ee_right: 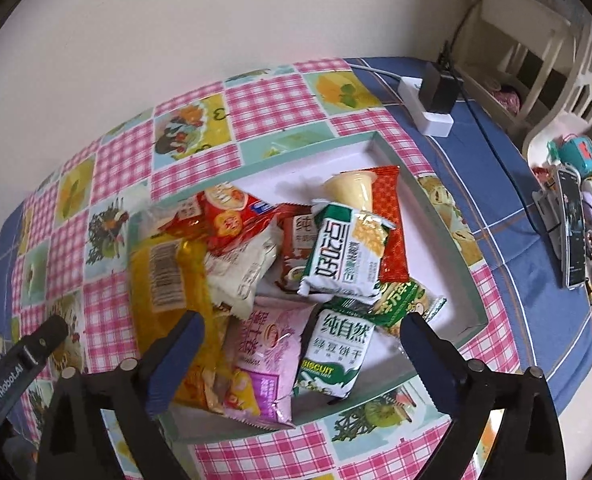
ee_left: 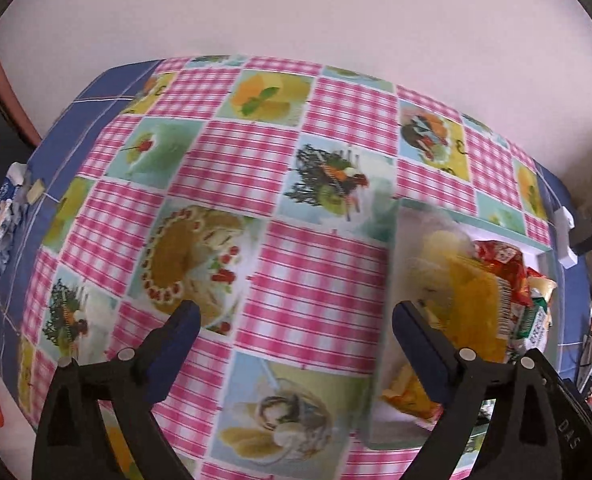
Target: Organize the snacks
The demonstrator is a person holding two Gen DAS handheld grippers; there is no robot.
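Right gripper (ee_right: pixel 302 336) hangs spread, empty, directly over the snack-filled tray (ee_right: pixel 448 240); left gripper (ee_left: pixel 296 320), also spread, sits beside it

A shallow white tray (ee_right: pixel 462 276) with a pale green rim holds a heap of snack packs: a yellow bag (ee_right: pixel 163 276) at its left, a pink pack (ee_right: pixel 263 356), green-white biscuit packs (ee_right: pixel 346 252), a red wrapper (ee_right: pixel 390 220), all overlapping.
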